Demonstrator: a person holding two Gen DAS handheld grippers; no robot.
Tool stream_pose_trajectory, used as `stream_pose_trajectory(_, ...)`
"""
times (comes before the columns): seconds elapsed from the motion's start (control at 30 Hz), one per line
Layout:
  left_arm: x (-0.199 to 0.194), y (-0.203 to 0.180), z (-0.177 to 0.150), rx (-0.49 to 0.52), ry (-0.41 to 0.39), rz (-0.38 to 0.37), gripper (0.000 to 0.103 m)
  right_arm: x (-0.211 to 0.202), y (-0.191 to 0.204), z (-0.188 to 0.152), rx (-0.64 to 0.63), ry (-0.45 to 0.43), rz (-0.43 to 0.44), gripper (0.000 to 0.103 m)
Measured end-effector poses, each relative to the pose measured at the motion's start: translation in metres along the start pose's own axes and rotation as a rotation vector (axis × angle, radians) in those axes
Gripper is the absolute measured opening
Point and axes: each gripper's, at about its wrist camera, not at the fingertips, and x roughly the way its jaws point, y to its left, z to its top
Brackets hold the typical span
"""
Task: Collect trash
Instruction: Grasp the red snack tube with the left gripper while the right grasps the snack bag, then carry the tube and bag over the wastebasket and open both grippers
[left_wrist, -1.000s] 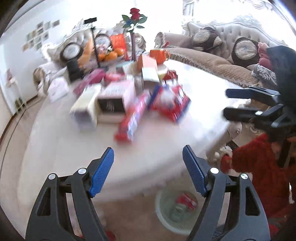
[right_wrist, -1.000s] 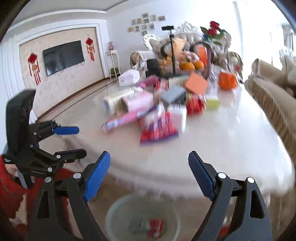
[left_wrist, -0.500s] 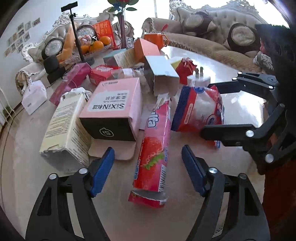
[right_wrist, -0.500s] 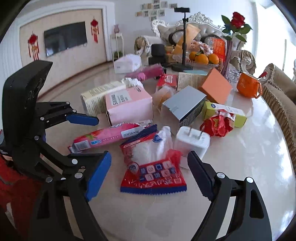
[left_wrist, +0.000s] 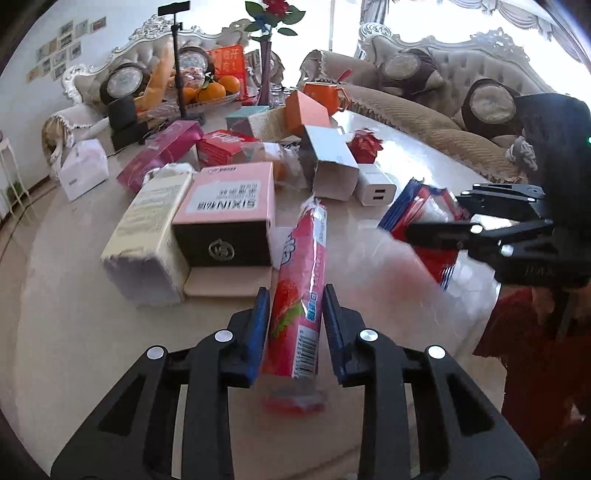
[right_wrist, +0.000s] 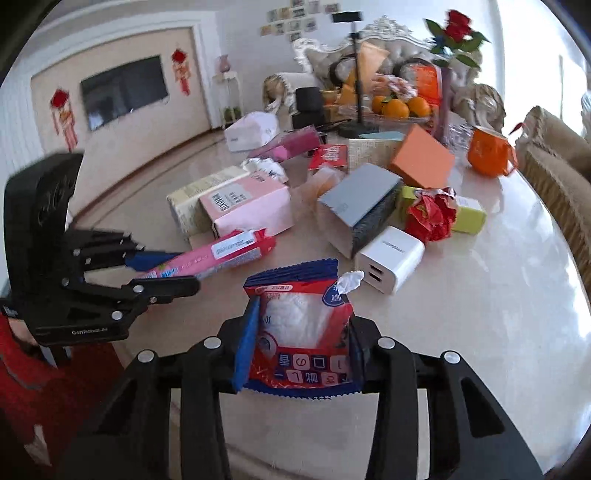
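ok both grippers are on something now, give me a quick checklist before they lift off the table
1. Left gripper closed on the pink strawberry wrapper: ok, both blue pads sit against its sides.
2. Right gripper closed on the red and blue tissue pack: ok, pinched at both edges.
3. Wrapper free of neighbours: cannot tell, its far end lies close to the pink box and the grey carton.
4. Tissue pack free of the white charger: ok, a gap shows between them.
5. The two grippers apart from each other: ok, space shows between them in both views.
6. Bin position: cannot tell, none is in view.
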Motion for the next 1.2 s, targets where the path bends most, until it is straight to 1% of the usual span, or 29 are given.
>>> stream_pose_trajectory(0.07, -0.004, -0.002, -0.004, -0.007, -0.008, 0.024, 0.029, -0.006, 0.0, -0.002, 0.023, -0.015, 0.005, 0.038)
stream_pose_trajectory(0.13, -0.014, -0.009, -0.008, 0.0, -0.031, 0.027, 0.026, -0.015, 0.002, -0.004, 0.035, -0.027, 0.041, 0.038)
stream_pose_trajectory(0.23, -0.032, -0.016, -0.015, -0.023, -0.066, 0.009, 0.026, -0.03, 0.004, -0.008, 0.061, -0.044, 0.097, 0.038)
stream_pose_trajectory(0.33, -0.055, -0.028, -0.027, -0.044, -0.089, -0.048, 0.026, -0.052, 0.008, -0.018, 0.091, -0.064, 0.156, 0.038)
stream_pose_trajectory(0.43, -0.08, -0.048, -0.046, -0.053, -0.101, -0.115, 0.026, -0.079, 0.014, -0.036, 0.115, -0.09, 0.191, 0.038)
stream_pose_trajectory(0.5, -0.093, -0.063, -0.064, -0.07, -0.091, -0.162, 0.026, -0.1, 0.02, -0.055, 0.133, -0.093, 0.204, 0.038)
stream_pose_trajectory(0.57, -0.097, -0.076, -0.081, -0.077, -0.063, -0.194, 0.026, -0.114, 0.026, -0.075, 0.149, -0.074, 0.2, 0.038)
stream_pose_trajectory(0.63, -0.091, -0.09, -0.101, -0.081, -0.003, -0.222, 0.026, -0.116, 0.031, -0.098, 0.163, -0.02, 0.181, 0.038)
stream_pose_trajectory(0.7, -0.072, -0.102, -0.121, -0.089, 0.074, -0.241, 0.026, -0.106, 0.03, -0.114, 0.172, 0.047, 0.162, 0.038)
stream_pose_trajectory(0.8, -0.031, -0.109, -0.143, -0.115, 0.167, -0.245, 0.026, -0.07, 0.021, -0.148, 0.232, 0.166, 0.124, 0.038)
stream_pose_trajectory(0.83, -0.02, -0.11, -0.149, -0.123, 0.185, -0.243, 0.026, -0.061, 0.016, -0.155, 0.252, 0.192, 0.121, 0.038)
stream_pose_trajectory(0.87, -0.003, -0.111, -0.154, -0.13, 0.209, -0.231, 0.026, -0.042, 0.011, -0.166, 0.276, 0.237, 0.107, 0.038)
stream_pose_trajectory(0.97, 0.027, -0.112, -0.161, -0.138, 0.253, -0.222, 0.026, -0.009, 0.004, -0.184, 0.284, 0.309, 0.07, 0.038)
stream_pose_trajectory(1.07, 0.056, -0.115, -0.165, -0.113, 0.306, -0.198, 0.026, 0.011, 0.003, -0.196, 0.275, 0.352, 0.063, 0.039)
stream_pose_trajectory(1.1, 0.062, -0.113, -0.168, -0.118, 0.316, -0.191, 0.026, 0.017, 0.003, -0.197, 0.27, 0.359, 0.053, 0.045)
stream_pose_trajectory(1.13, 0.069, -0.113, -0.169, -0.124, 0.333, -0.186, 0.034, 0.023, 0.004, -0.198, 0.258, 0.375, 0.043, 0.058)
stream_pose_trajectory(1.17, 0.076, -0.112, -0.171, -0.137, 0.353, -0.167, 0.045, 0.026, 0.005, -0.2, 0.249, 0.381, 0.026, 0.063)
stream_pose_trajectory(1.2, 0.079, -0.107, -0.172, -0.146, 0.356, -0.152, 0.079, 0.028, 0.006, -0.202, 0.238, 0.38, 0.005, 0.071)
